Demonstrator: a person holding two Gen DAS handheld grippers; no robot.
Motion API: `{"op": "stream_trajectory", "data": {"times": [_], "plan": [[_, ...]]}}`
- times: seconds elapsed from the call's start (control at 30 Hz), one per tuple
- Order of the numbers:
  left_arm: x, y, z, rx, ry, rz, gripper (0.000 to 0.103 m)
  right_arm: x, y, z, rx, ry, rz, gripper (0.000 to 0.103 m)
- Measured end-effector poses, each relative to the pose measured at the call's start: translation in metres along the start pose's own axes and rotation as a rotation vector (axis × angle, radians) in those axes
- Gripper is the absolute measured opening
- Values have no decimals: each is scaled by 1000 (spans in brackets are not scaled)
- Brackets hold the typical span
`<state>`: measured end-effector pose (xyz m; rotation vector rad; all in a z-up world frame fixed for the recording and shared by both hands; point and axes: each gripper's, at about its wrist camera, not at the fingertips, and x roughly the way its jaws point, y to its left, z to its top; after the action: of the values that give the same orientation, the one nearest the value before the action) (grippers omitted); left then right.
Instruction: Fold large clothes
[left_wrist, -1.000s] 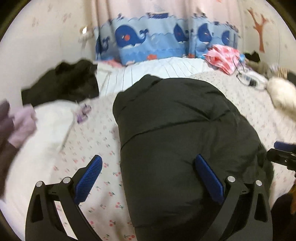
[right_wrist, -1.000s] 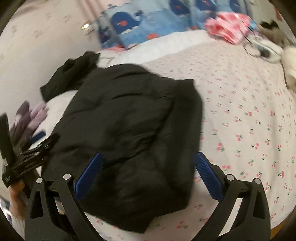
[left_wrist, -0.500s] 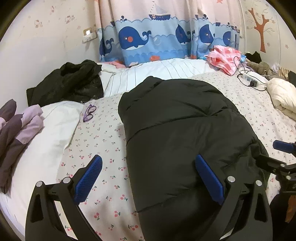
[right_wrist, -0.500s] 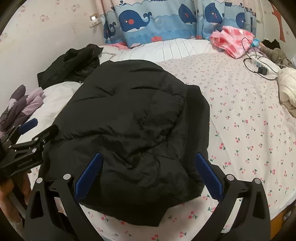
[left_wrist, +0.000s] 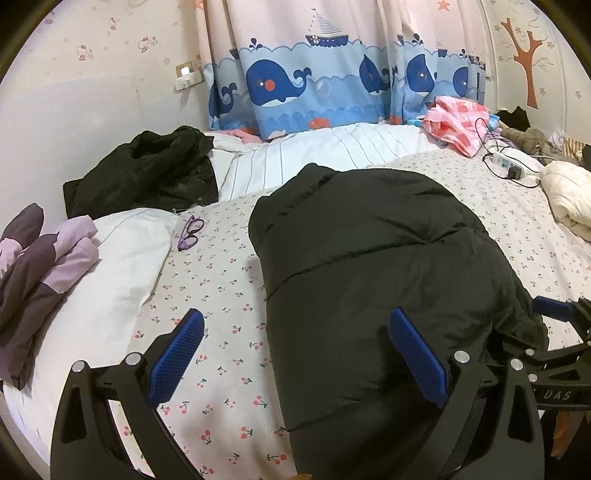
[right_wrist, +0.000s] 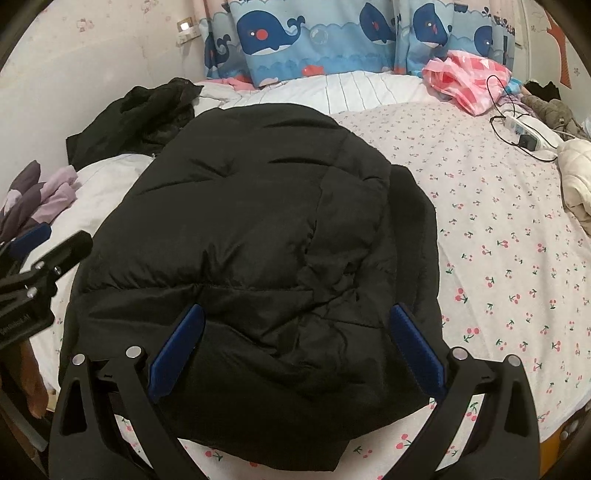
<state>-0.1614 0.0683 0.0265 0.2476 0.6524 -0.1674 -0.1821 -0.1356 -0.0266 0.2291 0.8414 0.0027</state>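
Note:
A black puffer jacket (left_wrist: 376, 273) (right_wrist: 266, 240) lies folded into a thick bundle on the cherry-print bedsheet (left_wrist: 221, 332) (right_wrist: 498, 236). My left gripper (left_wrist: 295, 354) hovers open over the jacket's left edge, one pad above the sheet, the other above the jacket, holding nothing. My right gripper (right_wrist: 295, 350) is open above the jacket's near end, with nothing between its blue pads. Each gripper shows at the side edge of the other's view.
A white pillow (left_wrist: 110, 266) with purple clothes (left_wrist: 33, 273) lies left. Purple glasses (left_wrist: 190, 232) rest beside it. Another black garment (left_wrist: 147, 173) sits at the back left. A pink checked cloth (left_wrist: 454, 122), a power strip (left_wrist: 513, 164) and a cream garment (left_wrist: 569, 195) lie at right.
Both grippers have pulled back and steadied above the jacket, so the blur is gone. The jacket lies in the same folded shape.

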Motion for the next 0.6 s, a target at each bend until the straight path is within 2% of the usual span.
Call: {"op": "stream_trajectory", "data": {"times": [0.1, 0.4, 0.6], "plan": [[2, 1, 1, -14, 11, -10, 97, 0, -1, 0, -1, 4, -1, 97], [4, 6, 1, -77, 55, -107, 97, 3, 4, 0, 0, 16, -17, 97], [10, 8, 3, -109, 99, -106, 97, 3, 5, -1, 1, 21, -22, 97]]}}
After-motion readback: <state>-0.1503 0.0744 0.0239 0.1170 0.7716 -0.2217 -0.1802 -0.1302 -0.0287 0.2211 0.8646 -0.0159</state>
